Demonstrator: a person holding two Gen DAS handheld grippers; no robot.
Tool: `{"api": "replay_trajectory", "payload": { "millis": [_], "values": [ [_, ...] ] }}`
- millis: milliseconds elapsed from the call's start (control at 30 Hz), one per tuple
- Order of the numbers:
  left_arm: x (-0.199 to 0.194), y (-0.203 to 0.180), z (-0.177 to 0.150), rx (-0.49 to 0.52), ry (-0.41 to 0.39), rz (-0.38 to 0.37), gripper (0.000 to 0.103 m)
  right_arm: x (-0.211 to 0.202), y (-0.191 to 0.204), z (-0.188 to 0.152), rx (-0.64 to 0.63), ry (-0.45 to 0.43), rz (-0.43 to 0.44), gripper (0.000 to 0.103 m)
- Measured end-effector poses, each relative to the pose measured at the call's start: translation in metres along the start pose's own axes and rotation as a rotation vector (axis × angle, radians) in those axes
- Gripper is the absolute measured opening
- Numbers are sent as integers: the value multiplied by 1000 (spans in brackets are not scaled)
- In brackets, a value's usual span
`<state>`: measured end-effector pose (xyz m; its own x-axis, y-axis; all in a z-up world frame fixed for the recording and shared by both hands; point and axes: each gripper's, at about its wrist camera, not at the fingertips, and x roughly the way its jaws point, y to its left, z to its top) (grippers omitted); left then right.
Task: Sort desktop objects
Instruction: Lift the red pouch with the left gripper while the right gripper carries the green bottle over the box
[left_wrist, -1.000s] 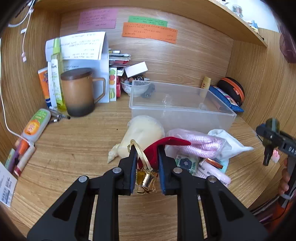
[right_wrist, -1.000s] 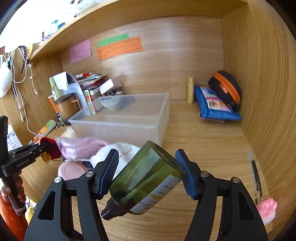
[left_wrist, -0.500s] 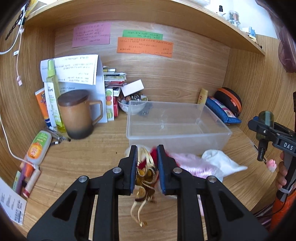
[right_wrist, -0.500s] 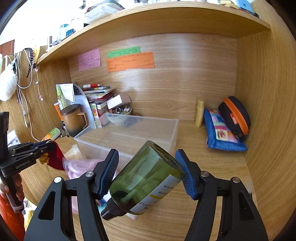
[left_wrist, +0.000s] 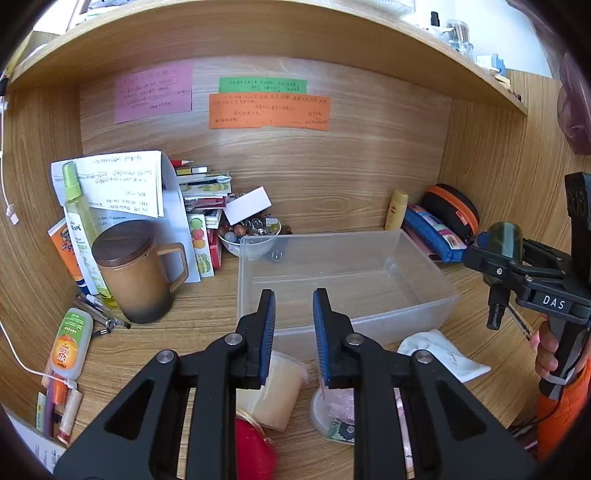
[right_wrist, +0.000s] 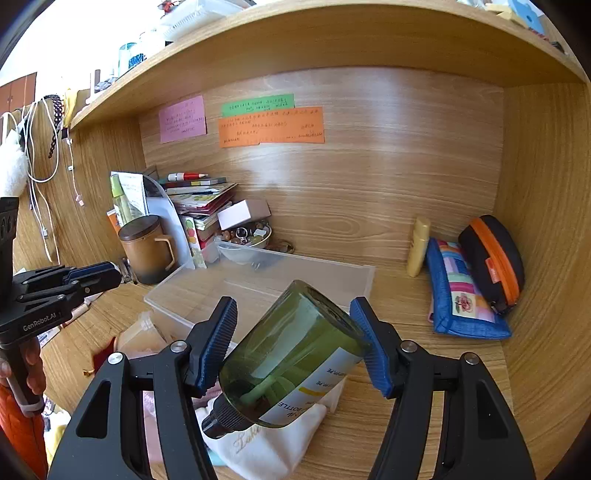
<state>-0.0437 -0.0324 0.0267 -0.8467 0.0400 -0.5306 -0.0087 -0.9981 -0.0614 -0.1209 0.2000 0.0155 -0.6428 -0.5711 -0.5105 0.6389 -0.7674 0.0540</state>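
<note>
We hold the green bottle (right_wrist: 295, 354) in our right tongs (right_wrist: 295, 343), tilted just in front of the clear bin (right_wrist: 258, 280). Our left tongs (left_wrist: 293, 325) are nearly closed, seemingly empty, the red pouch (left_wrist: 255, 450) beneath them. Next: lower the bottle into the bin.

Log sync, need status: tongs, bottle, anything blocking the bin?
Left tongs shut, empty. Right tongs shut on bottle, short of bin. Bin looks empty, nothing blocking it. Red pouch loose beneath left tongs.
</note>
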Motion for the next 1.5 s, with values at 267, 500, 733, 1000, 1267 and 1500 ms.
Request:
{"api": "replay_trajectory", "payload": {
  "millis": [267, 500, 733, 1000, 1267, 1500],
  "values": [
    [-2, 31, -43, -45, 102, 53, 58, 17, -5, -5, 3, 35, 22, 60],
    [-18, 37, -79, -50, 115, 29, 98, 28, 0, -2, 7, 51, 51, 60],
    [13, 41, -99, -56, 238, 41, 99, 24, 13, -3, -35, 52, 46, 60],
    [40, 50, -108, -56, 305, 63, 77, 24, 15, 1, -53, 51, 38, 60],
    [38, 59, -110, -95, 256, 95, 47, 31, 15, 12, -60, 50, 40, 60],
    [14, 67, -106, -96, 176, 166, 34, 40, 18, 23, -56, 59, 33, 60]
  ]
}}
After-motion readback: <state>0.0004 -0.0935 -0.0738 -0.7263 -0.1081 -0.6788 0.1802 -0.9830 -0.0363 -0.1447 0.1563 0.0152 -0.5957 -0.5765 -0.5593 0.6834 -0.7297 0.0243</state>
